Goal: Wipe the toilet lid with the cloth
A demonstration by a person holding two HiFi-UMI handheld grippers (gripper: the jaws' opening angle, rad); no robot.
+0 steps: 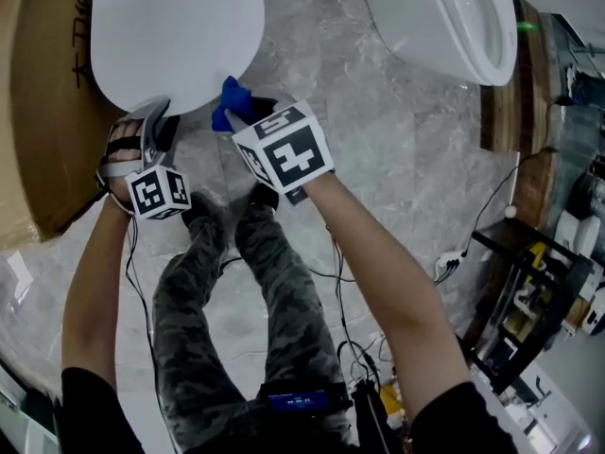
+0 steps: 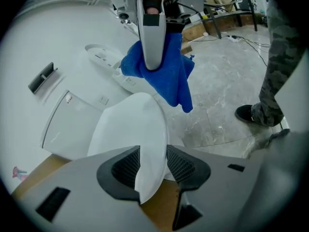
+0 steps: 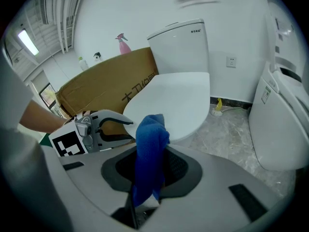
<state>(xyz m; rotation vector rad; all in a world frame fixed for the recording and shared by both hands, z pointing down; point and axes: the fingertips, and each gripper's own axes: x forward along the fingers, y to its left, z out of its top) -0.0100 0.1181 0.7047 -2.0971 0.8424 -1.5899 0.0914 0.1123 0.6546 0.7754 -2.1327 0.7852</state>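
Left gripper [image 2: 153,164] clamped on the rim of the toilet lid [image 2: 128,129] — edge sits between its jaws. Right gripper [image 3: 150,170] pinches blue cloth [image 3: 151,139] — cloth bunched just ahead of it, at the lid's edge.

Black print runs along the side of the cardboard box [image 3: 104,88]. In the right gripper view it shows as large strokes beside the toilet lid [image 3: 181,100], too partial to read with certainty. In the head view the same print is cropped at the box's top edge. A small dark logo sits near the top front edge of the toilet tank [image 3: 178,50], too small to read. The cubes on the left gripper [image 1: 154,121] and right gripper [image 1: 248,112] bear black-and-white square markers, no letters.
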